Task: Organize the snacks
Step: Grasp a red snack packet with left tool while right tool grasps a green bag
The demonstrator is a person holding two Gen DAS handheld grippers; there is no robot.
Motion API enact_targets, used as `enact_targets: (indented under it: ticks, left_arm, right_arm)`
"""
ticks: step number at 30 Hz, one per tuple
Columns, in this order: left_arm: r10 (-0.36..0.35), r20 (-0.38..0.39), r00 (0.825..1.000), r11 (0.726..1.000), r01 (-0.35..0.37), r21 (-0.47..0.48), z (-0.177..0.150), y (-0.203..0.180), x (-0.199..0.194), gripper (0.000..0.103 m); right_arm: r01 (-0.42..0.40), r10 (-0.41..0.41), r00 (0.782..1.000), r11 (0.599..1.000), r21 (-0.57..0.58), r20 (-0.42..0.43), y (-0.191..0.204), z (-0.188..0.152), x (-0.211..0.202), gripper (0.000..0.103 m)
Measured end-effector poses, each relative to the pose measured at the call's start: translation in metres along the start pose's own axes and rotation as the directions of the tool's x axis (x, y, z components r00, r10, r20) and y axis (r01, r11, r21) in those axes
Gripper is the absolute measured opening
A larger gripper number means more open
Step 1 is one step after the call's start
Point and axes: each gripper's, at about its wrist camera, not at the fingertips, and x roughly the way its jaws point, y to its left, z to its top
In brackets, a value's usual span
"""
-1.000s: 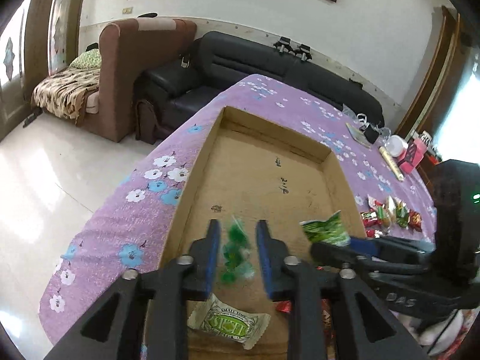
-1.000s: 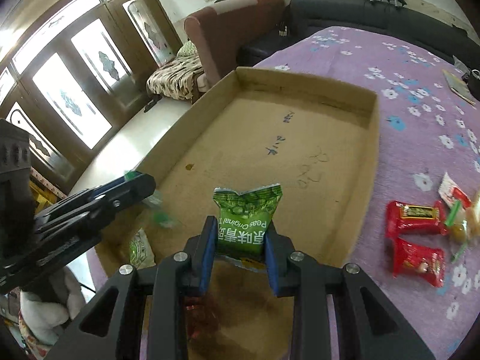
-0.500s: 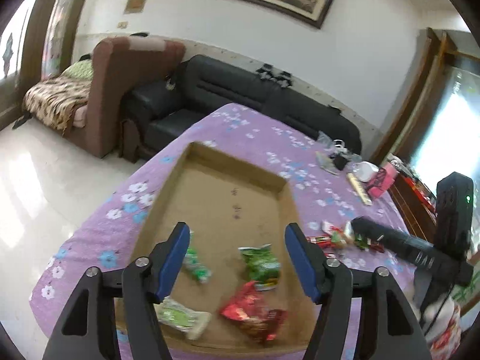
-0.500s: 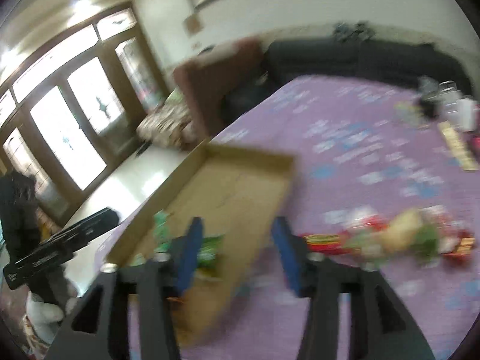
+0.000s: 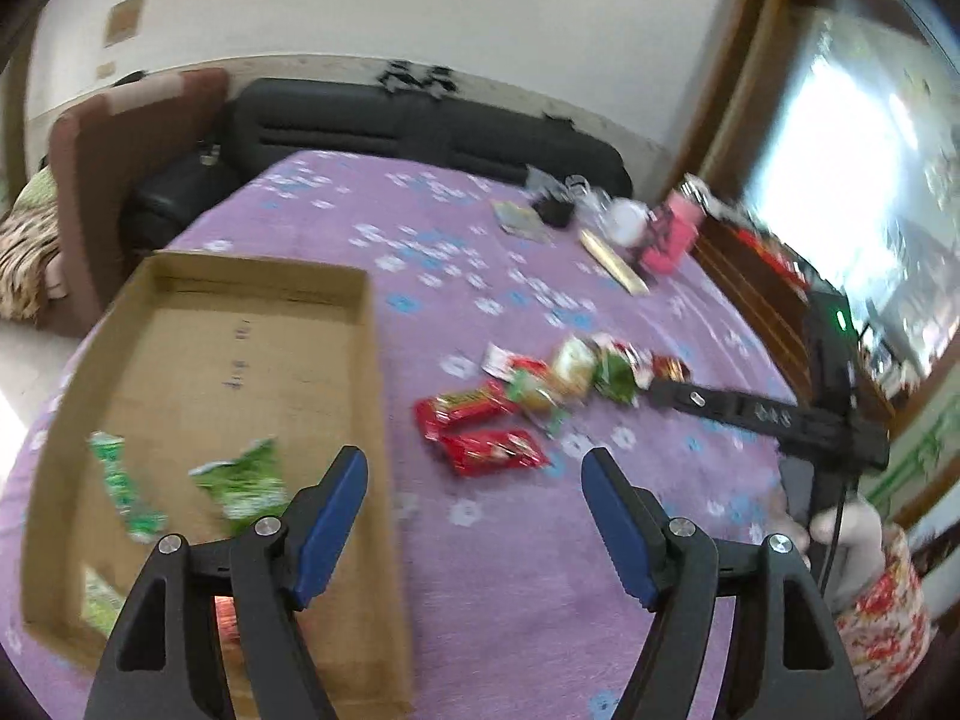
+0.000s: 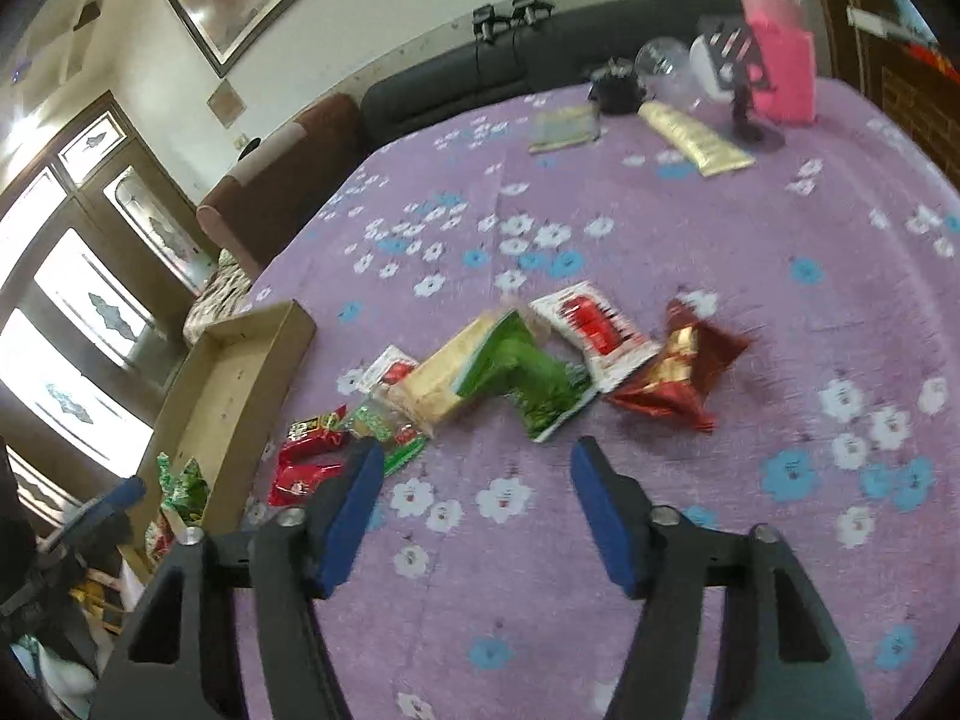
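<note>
Both sets of tongs are spread wide with nothing between their blue pads: the left gripper (image 5: 474, 495) hangs over the purple flowered tablecloth (image 5: 540, 600) just past the right wall of the cardboard tray (image 5: 366, 372), and the right gripper (image 6: 474, 489) hovers lower, facing the loose pile of snacks (image 6: 516, 372) in the middle of the table. That spread looks like readiness to take another packet. Nearest the right tongs lie a green packet (image 6: 528, 381), a white-and-red packet (image 6: 591, 327) and a crinkled red-and-gold wrapper (image 6: 678, 372), overlapping one another; two red packets (image 5: 480, 432) lie apart from the pile on the tray side, closest to the left tongs. Inside the tray, toward its near end, rest a green pea packet (image 5: 246, 480) and a thin green candy wrapper (image 5: 117, 483), with more half hidden behind the fingers. At the table's far edge stand a pink box (image 6: 780, 42) and some clutter, well apart from the sorting.
</note>
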Motion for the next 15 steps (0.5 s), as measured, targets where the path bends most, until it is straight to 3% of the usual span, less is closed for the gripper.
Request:
enact_targets:
  ticks: [6, 12, 15]
  left_arm:
    - [0.044, -0.092, 0.995, 0.993, -0.034, 0.11, 0.011, -0.03, 0.047, 0.077]
    - [0.123, -0.199, 0.972, 0.982, -0.091, 0.166, 0.023, -0.04, 0.109, 0.077]
    - [0.086, -0.265, 0.961, 0.984, -0.04, 0.174, 0.014, -0.047, 0.12, 0.077]
  right_arm:
    - [0.1, -0.099, 0.993, 0.995, -0.008, 0.056, 0.007, 0.012, 0.014, 0.058]
    - [0.047, -0.051, 0.996, 0.998, 0.047, 0.07, -0.007, 0.027, 0.026, 0.058]
    - [0.009, -0.011, 0.999, 0.999, 0.052, 0.047, -0.014, 0.031, 0.034, 0.058]
